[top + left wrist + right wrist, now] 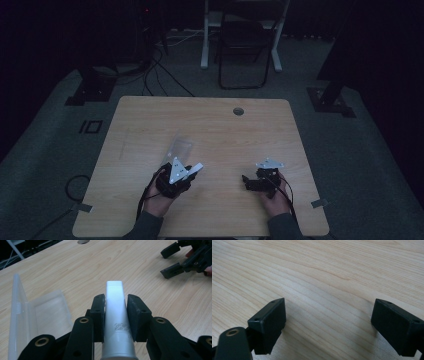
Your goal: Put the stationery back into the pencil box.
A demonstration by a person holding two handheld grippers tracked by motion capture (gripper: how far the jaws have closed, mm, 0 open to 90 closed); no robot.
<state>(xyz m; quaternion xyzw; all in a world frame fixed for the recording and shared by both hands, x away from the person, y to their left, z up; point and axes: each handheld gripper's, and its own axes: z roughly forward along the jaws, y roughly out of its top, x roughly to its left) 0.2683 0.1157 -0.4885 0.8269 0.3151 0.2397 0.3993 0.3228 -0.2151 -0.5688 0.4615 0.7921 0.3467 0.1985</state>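
The left gripper (115,312) clamps a white plastic tube (115,315) beside the open clear plastic case (37,315); it should lower gently, level, over the tray. The right gripper (328,322) rests wide open, empty.

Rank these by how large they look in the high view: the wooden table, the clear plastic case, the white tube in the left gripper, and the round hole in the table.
1. Wooden table
2. Clear plastic case
3. White tube and round hole: too alike to rank, and the tube is partly hidden by the left gripper.

Small dark print on the white tube (117,322) is too blurred to read.
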